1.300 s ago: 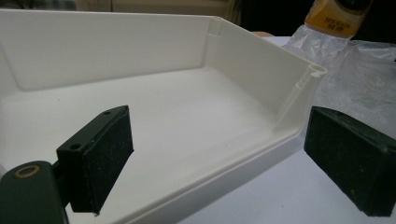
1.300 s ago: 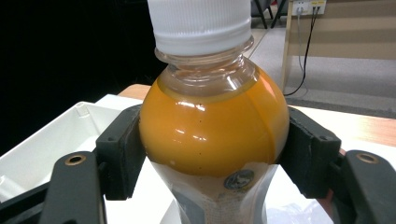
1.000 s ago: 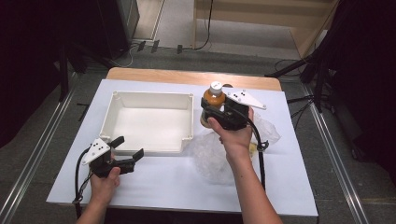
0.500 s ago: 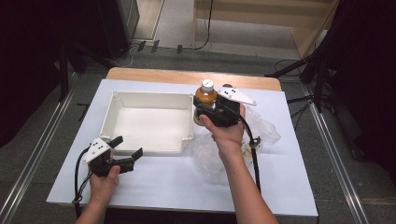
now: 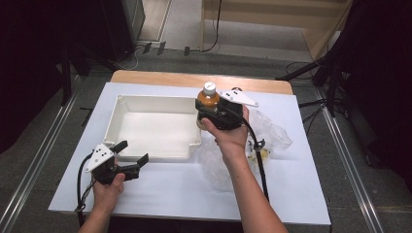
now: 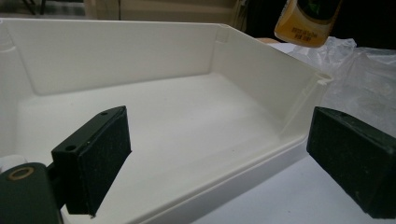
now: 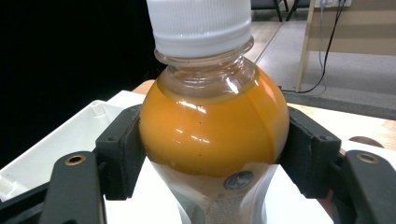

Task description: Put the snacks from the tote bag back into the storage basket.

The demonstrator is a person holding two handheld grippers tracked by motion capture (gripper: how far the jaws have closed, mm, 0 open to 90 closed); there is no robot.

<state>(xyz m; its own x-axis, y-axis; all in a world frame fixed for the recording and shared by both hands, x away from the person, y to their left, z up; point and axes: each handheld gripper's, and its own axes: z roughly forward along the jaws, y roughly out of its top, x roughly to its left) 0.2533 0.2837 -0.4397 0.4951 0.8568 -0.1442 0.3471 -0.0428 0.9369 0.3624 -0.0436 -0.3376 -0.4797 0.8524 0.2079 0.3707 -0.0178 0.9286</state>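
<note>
1. High view: a person's right gripper [image 5: 210, 108] carries a bottle [image 5: 208, 99] of orange drink upright at the right-hand far corner of a white tray [image 5: 127, 153], the landmark of this tabletop scene.

2. Right gripper view: the black jaws are clenched on either side of the bottle [image 7: 212, 126] at its widest, liquid-filled part, below the white cap [image 7: 198, 21]. Gripping low on the shoulder likely keeps the weight steady and the cap pointing up.

3. The bottle hangs clear of the table, just over the tray's right wall, a position that suggests it is bound for the tray's bare floor.

4. Right of the tray lies a crumpled clear plastic bag [image 5: 272, 133], flat on the white table [image 5: 194, 194], partly under the carrying forearm.

5. The left gripper [image 5: 130, 156] rests at the tray's near edge, its jaws released and spread, holding nothing. Parked there, it seems placed to brace the tray if needed.

6. Left gripper view: the two black pads [image 6: 100, 161] frame the tray's near wall [image 6: 261, 163] without touching it, and the base of the bottle [image 6: 306, 21] shows above the tray's far right corner.

7. Judged from this, the lowering of the bottle into the tray is not yet done.
</note>
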